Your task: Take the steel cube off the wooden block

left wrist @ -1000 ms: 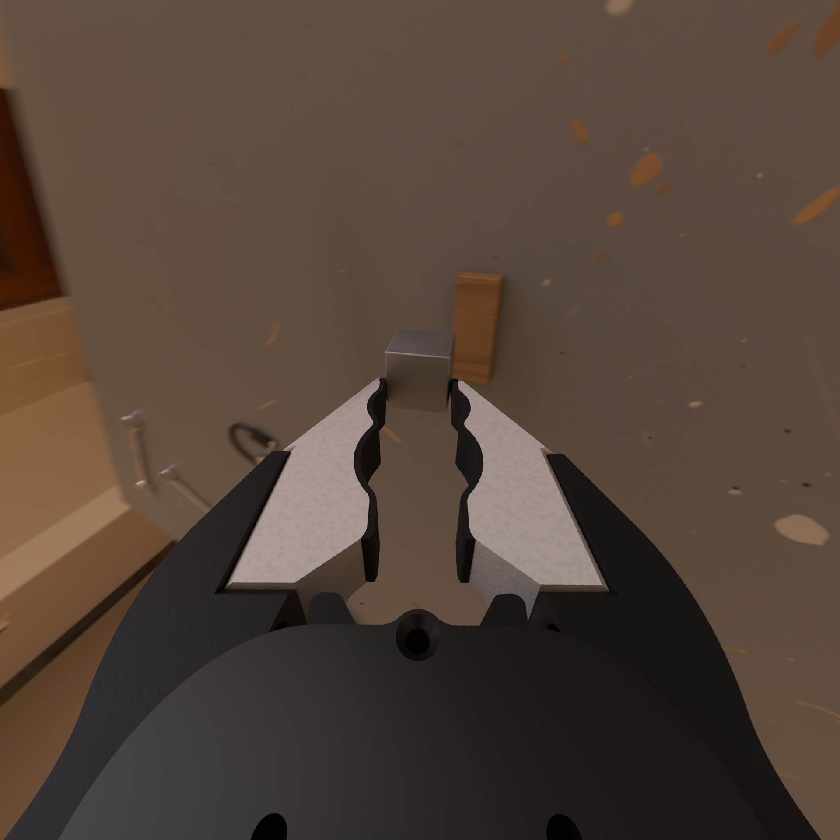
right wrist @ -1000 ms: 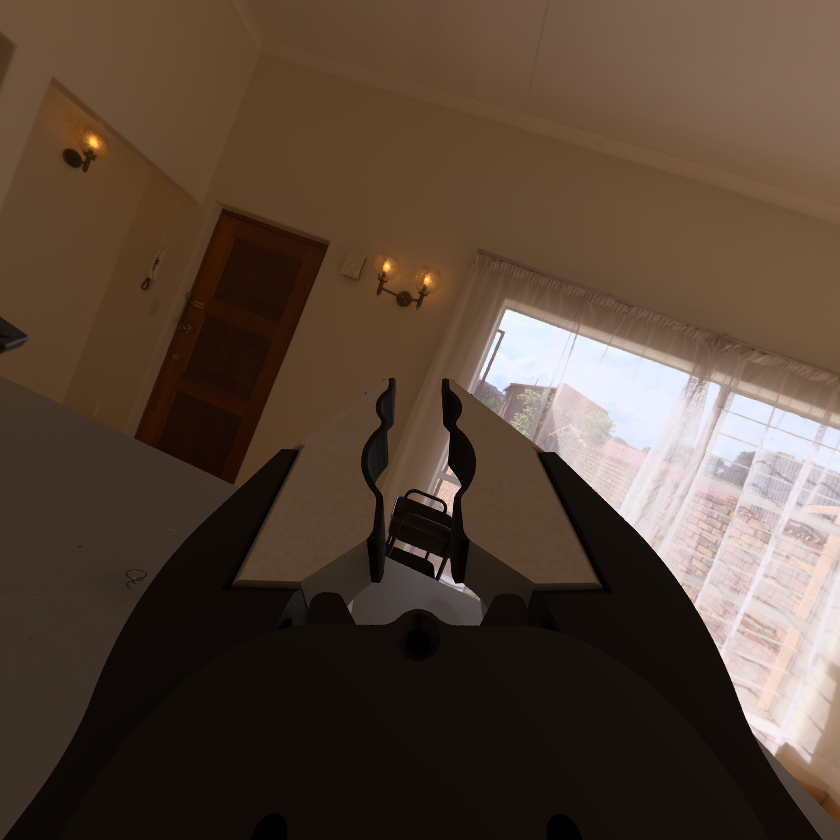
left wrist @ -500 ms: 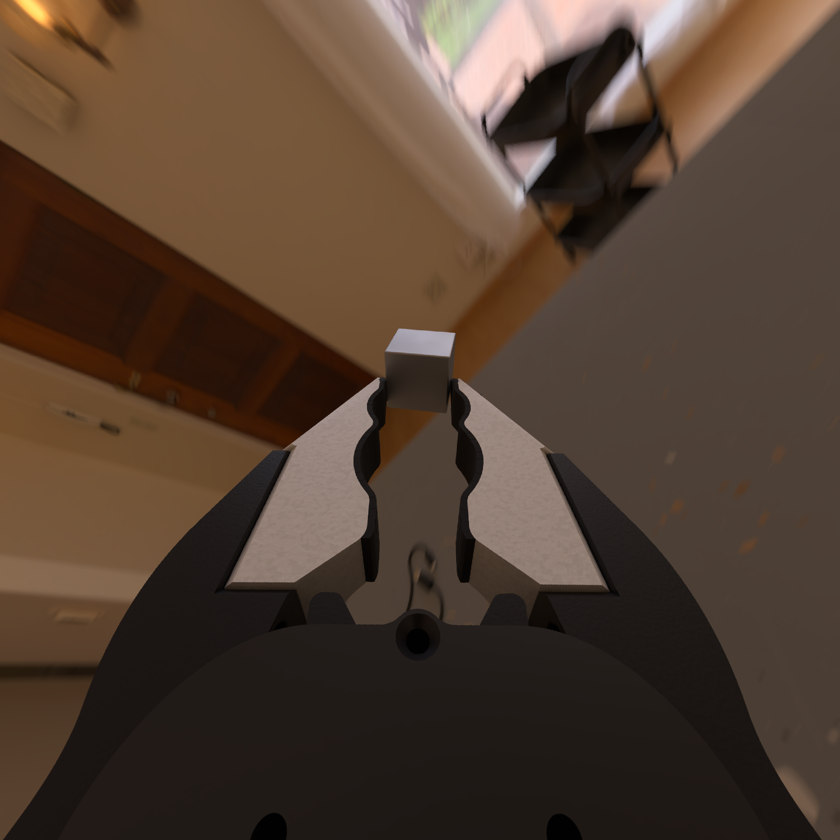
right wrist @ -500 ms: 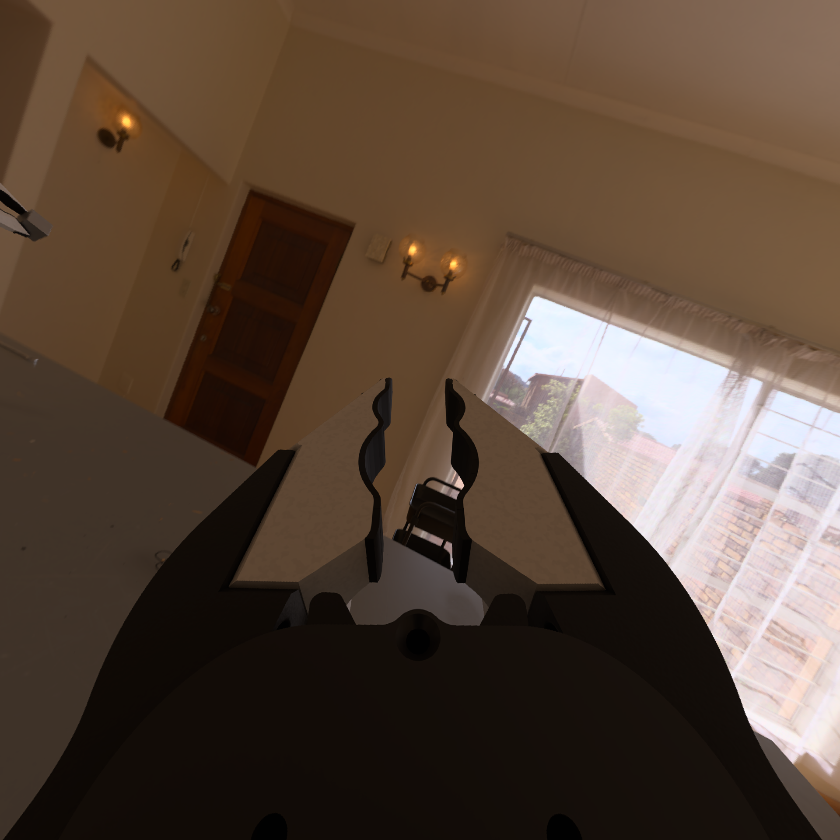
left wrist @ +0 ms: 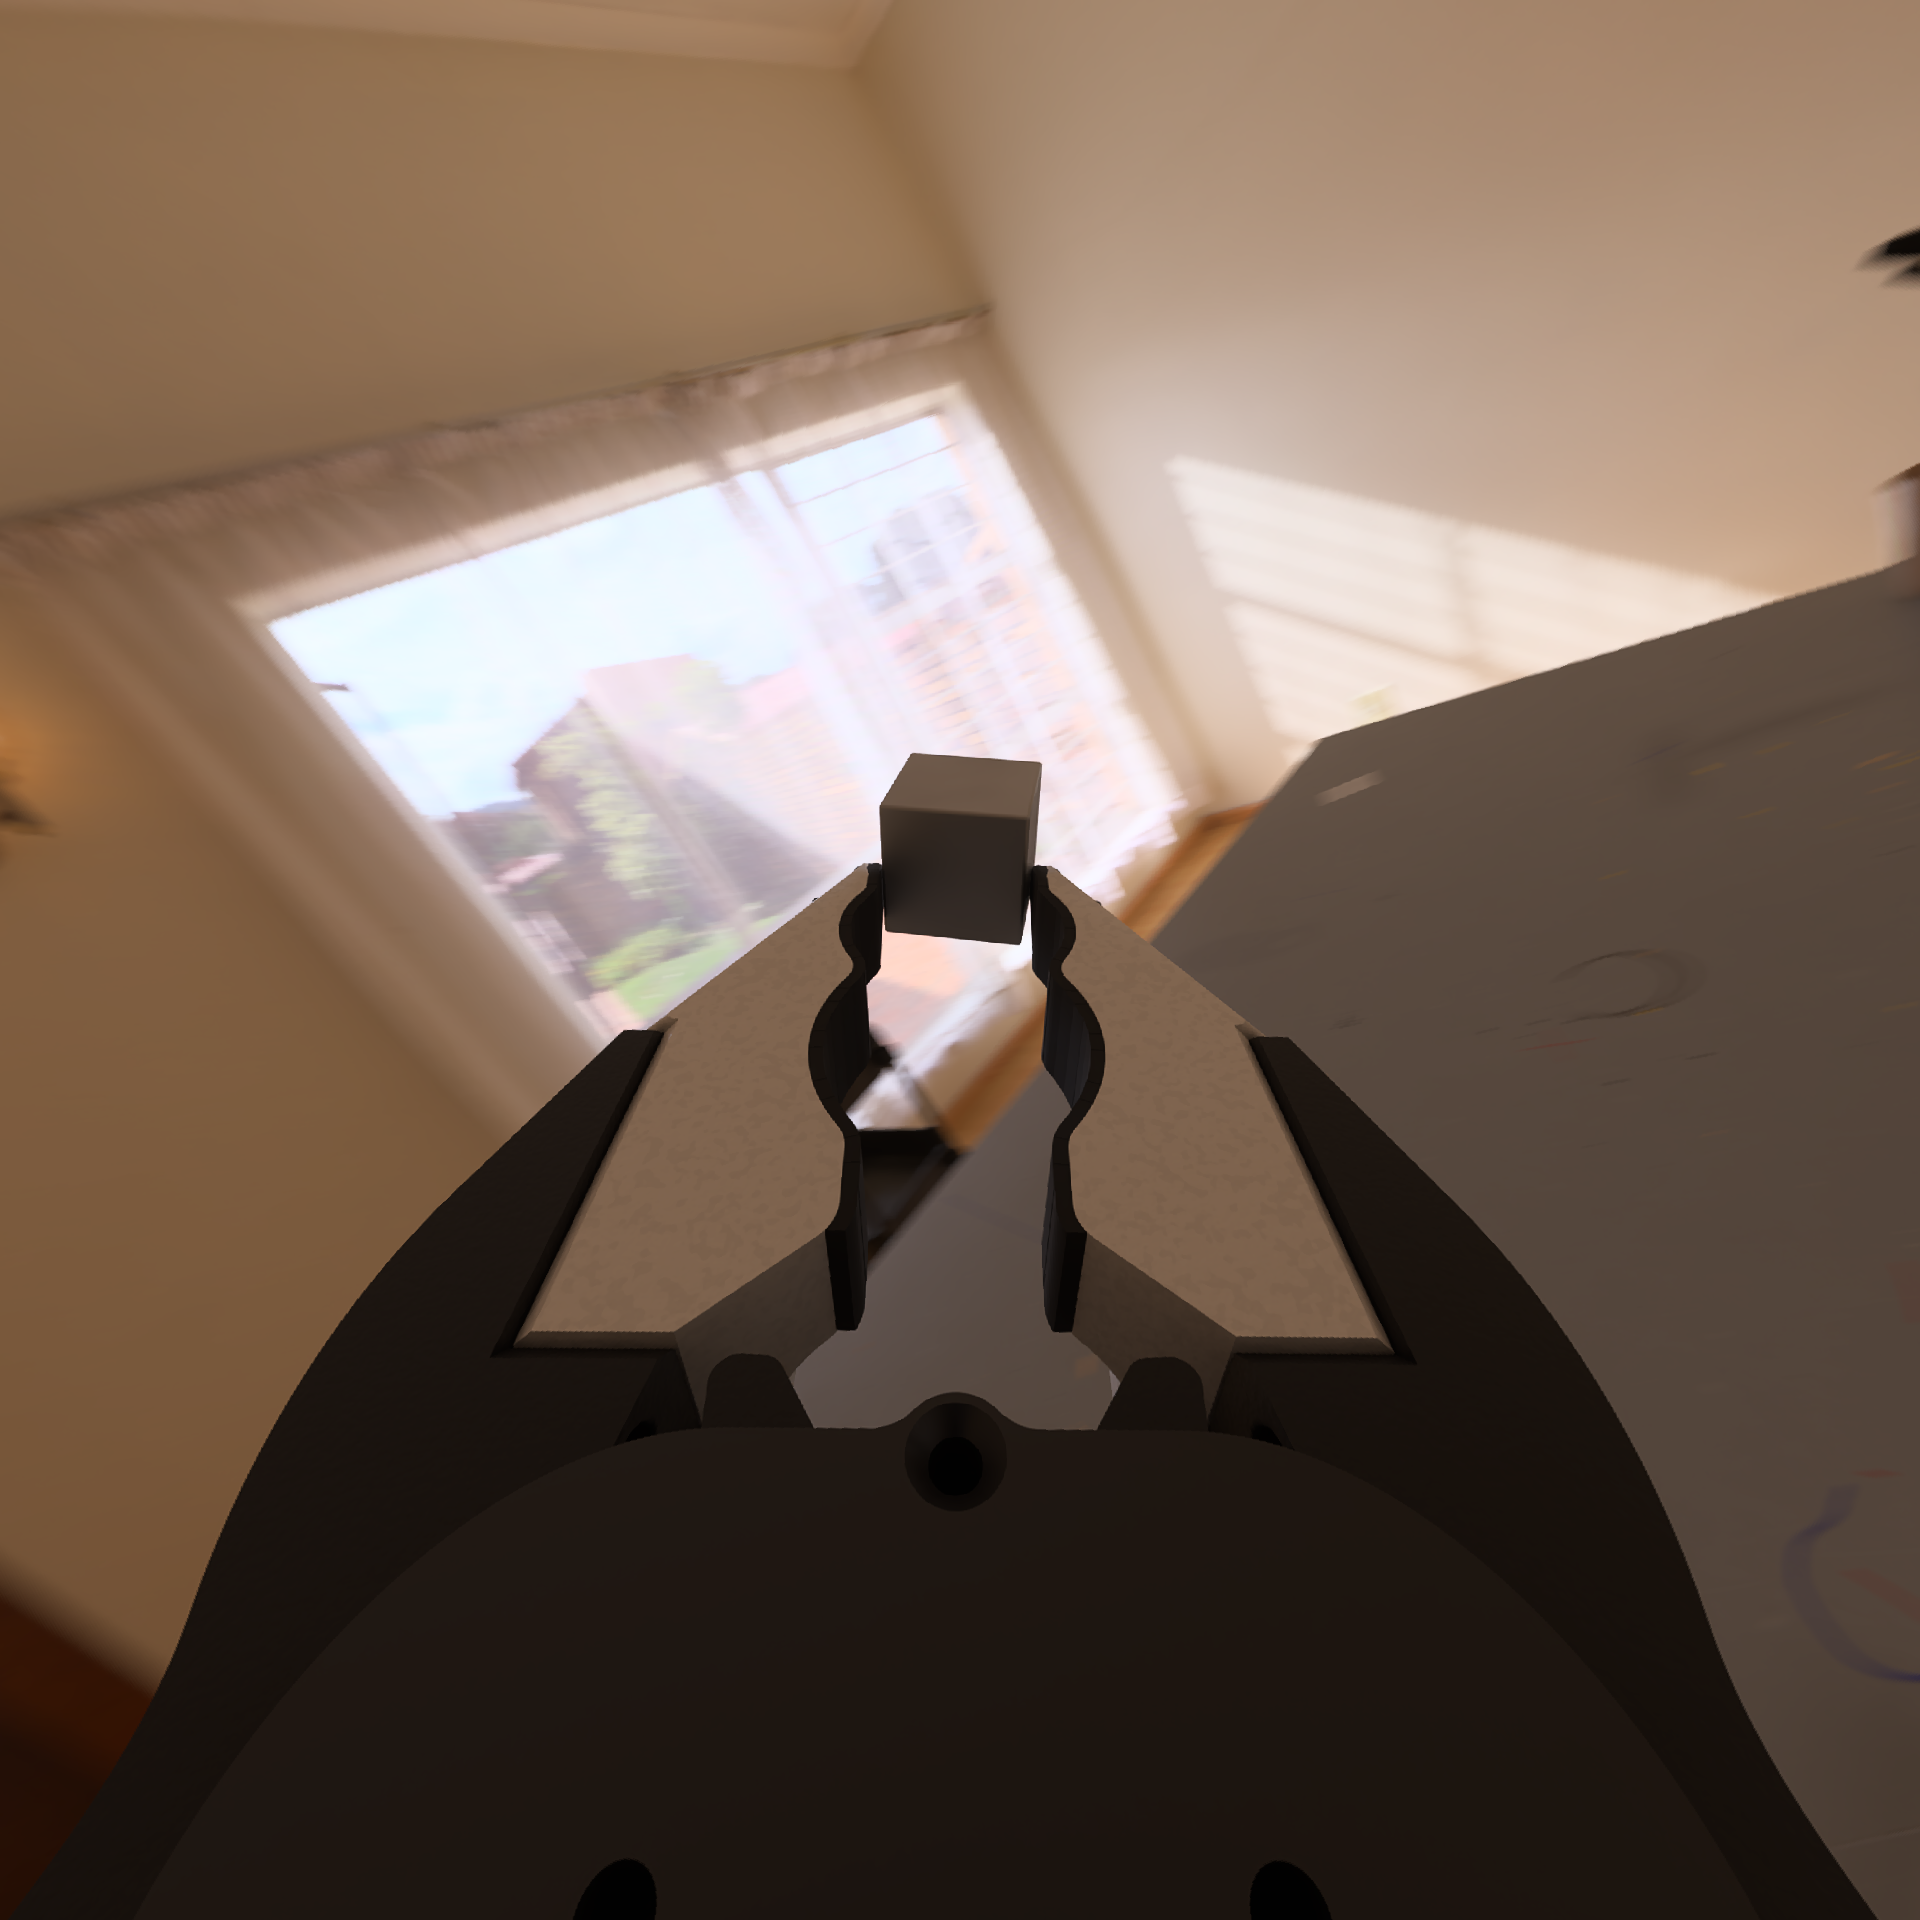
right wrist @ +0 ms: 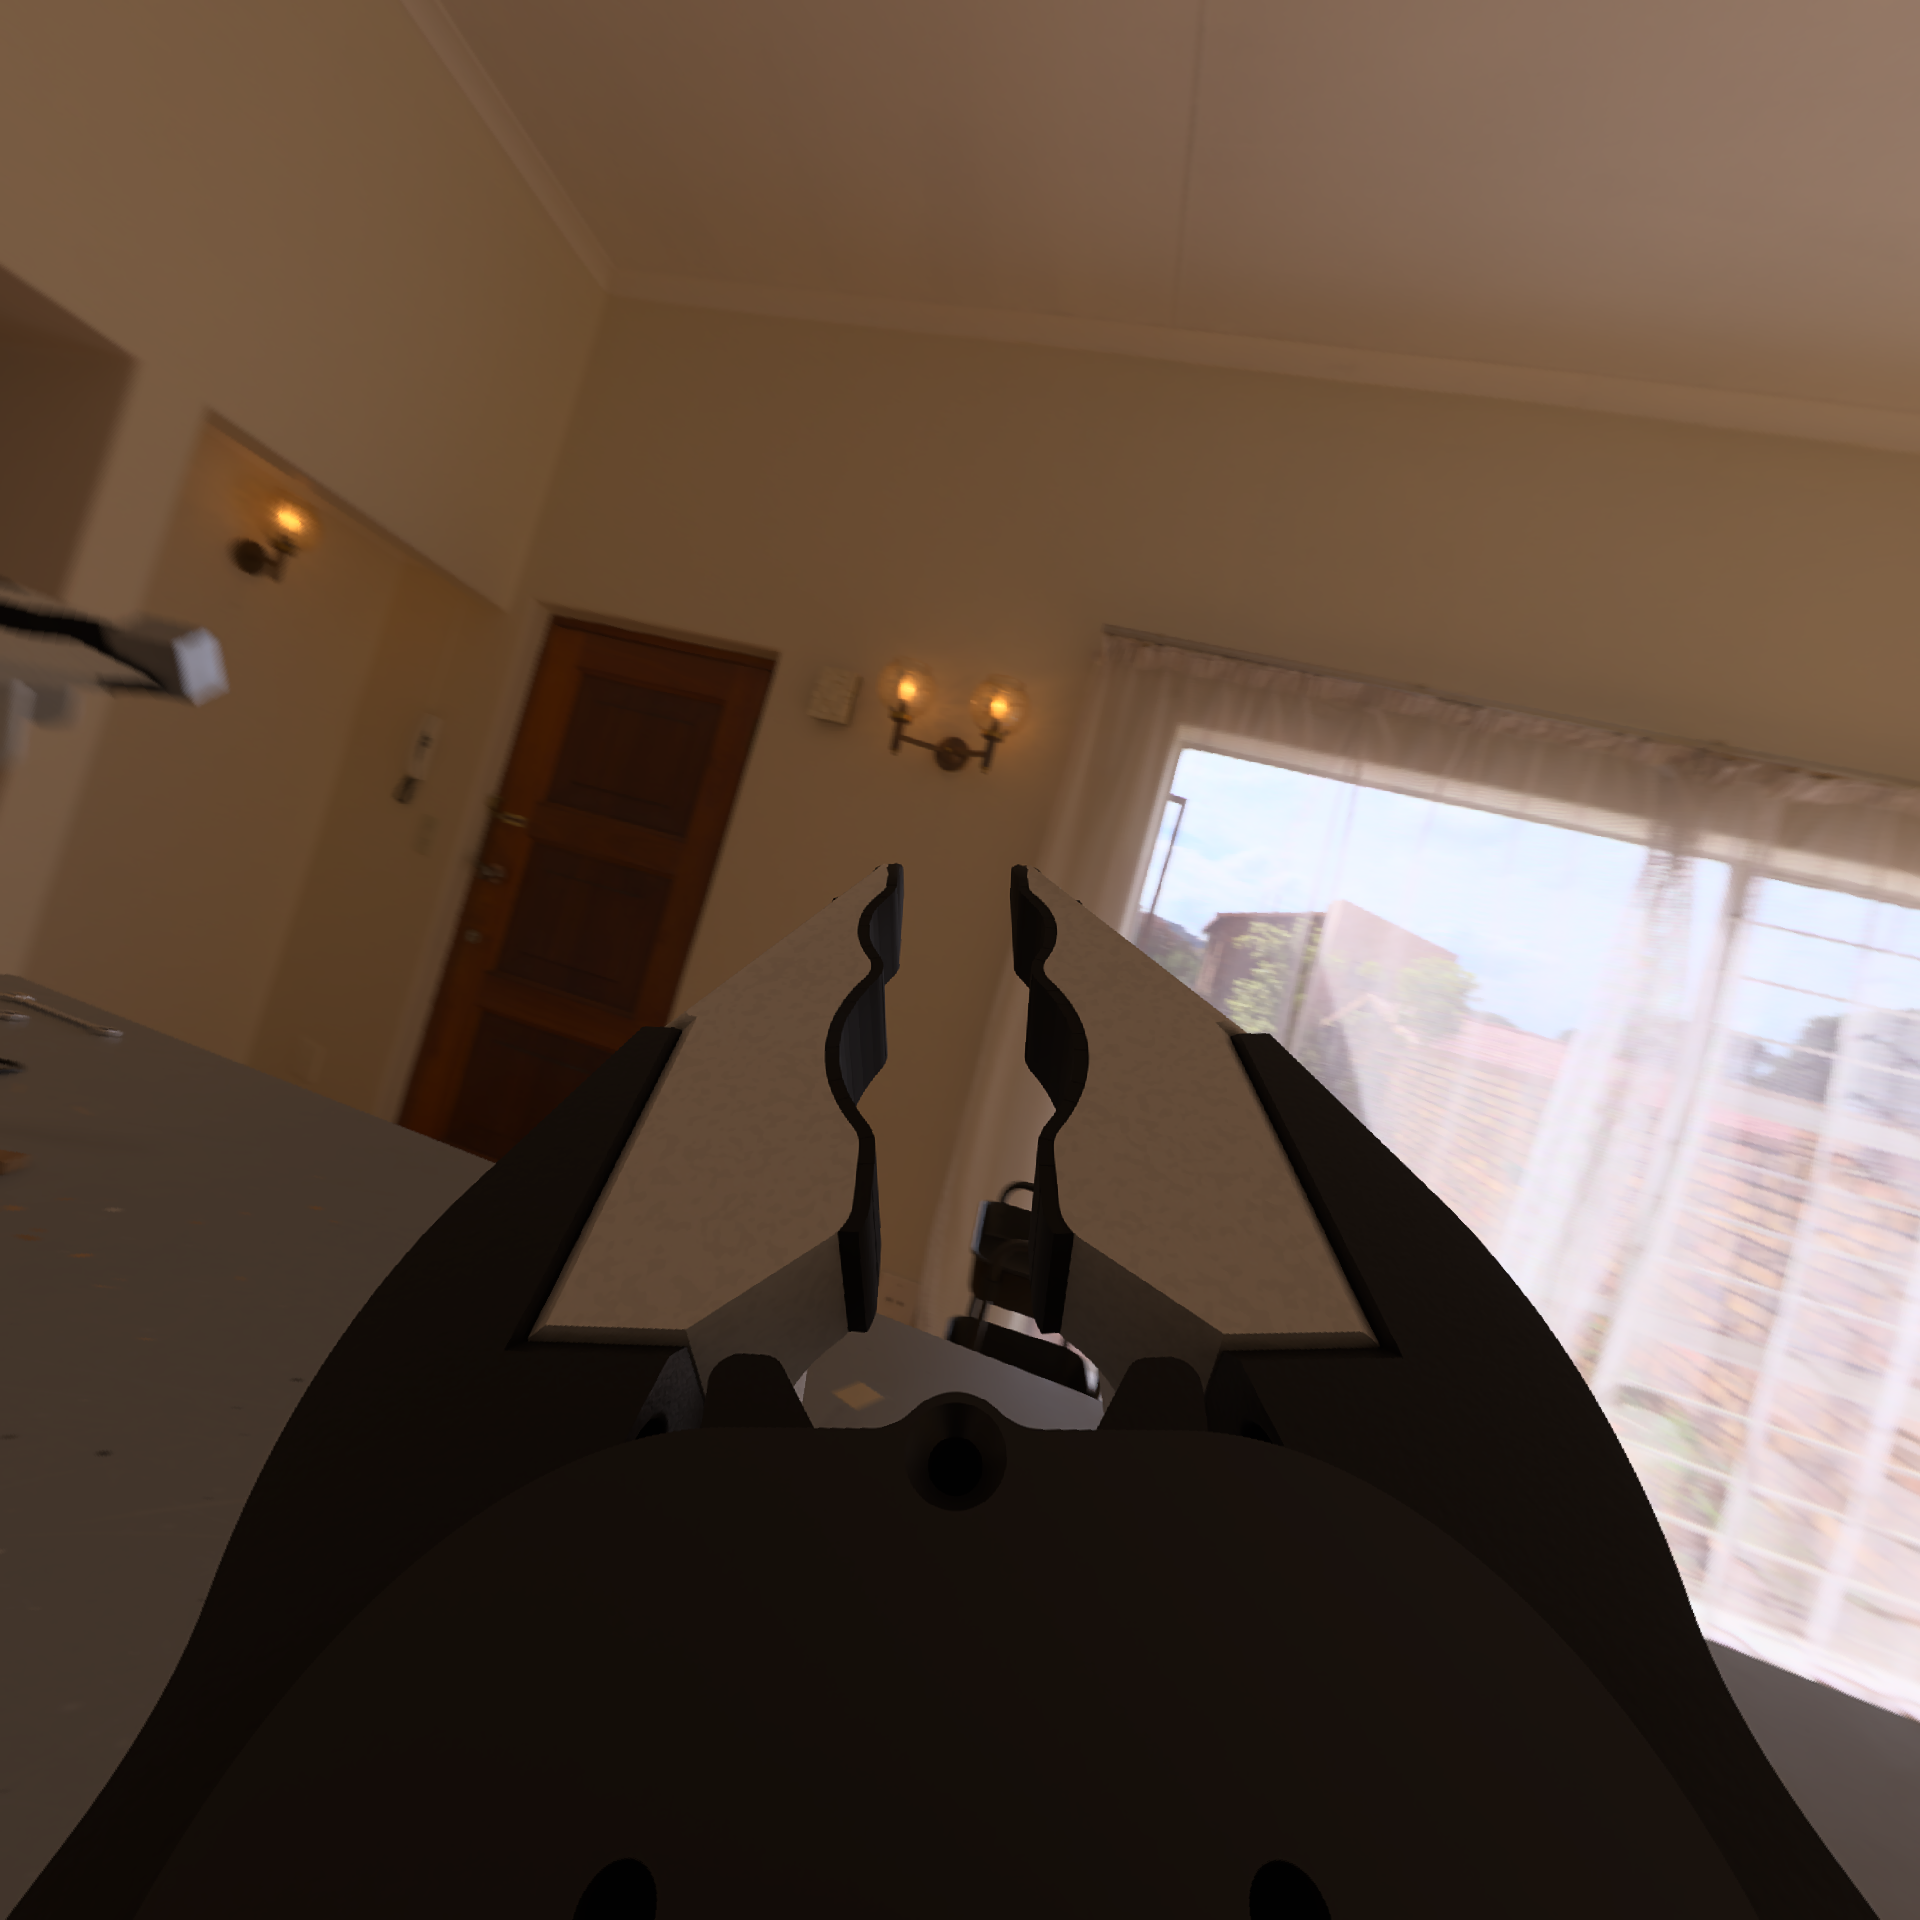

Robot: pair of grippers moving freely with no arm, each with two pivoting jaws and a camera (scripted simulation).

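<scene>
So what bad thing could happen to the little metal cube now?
1. The left gripper pinches the steel cube only at its very fingertips, with most of the cube poking past them, so it might slip out.
2. The left wrist view is blurred and tilted toward the window, which suggests a fast swing; that could shake the cube loose.
3. It is held high above the table, so a drop could send it bouncing away.

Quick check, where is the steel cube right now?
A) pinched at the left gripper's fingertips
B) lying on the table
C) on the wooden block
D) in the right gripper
A: the steel cube sits clamped between the left gripper tips, in the air before the window.
</scene>
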